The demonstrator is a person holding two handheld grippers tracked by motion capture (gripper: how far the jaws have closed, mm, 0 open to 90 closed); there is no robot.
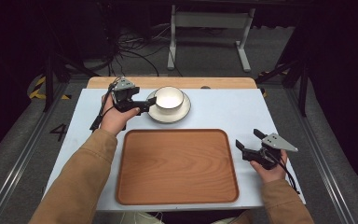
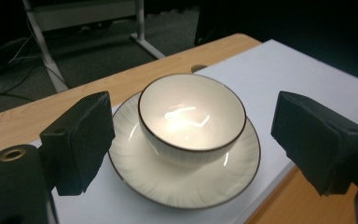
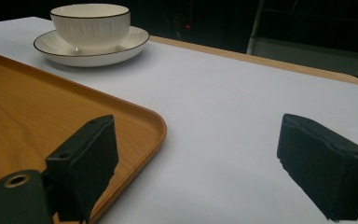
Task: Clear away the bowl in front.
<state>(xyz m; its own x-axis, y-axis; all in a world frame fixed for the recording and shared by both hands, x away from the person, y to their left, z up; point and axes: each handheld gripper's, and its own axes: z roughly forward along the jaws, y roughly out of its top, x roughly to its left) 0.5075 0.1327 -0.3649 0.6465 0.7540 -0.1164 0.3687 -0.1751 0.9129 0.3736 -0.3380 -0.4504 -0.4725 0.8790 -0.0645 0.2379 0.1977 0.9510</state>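
A white bowl (image 1: 169,99) (image 2: 192,115) (image 3: 91,24) with a dark rim stands on a white ribbed plate (image 1: 182,113) (image 2: 177,186) (image 3: 121,46) at the back of the table. My left gripper (image 1: 150,103) (image 2: 193,144) is open just left of the plate, its jaws pointing at the bowl and standing wide on either side of it without touching. A wooden tray (image 1: 177,165) (image 3: 28,112) lies empty at the table's front middle. Right of the tray, my right gripper (image 1: 247,138) (image 3: 200,163) is held open with nothing between its jaws.
The white tabletop (image 1: 233,112) has bare room right of the plate and around the tray. A wooden strip (image 1: 214,83) runs along the far edge. Beyond it stand a white frame (image 1: 209,28) and floor cables (image 1: 130,51).
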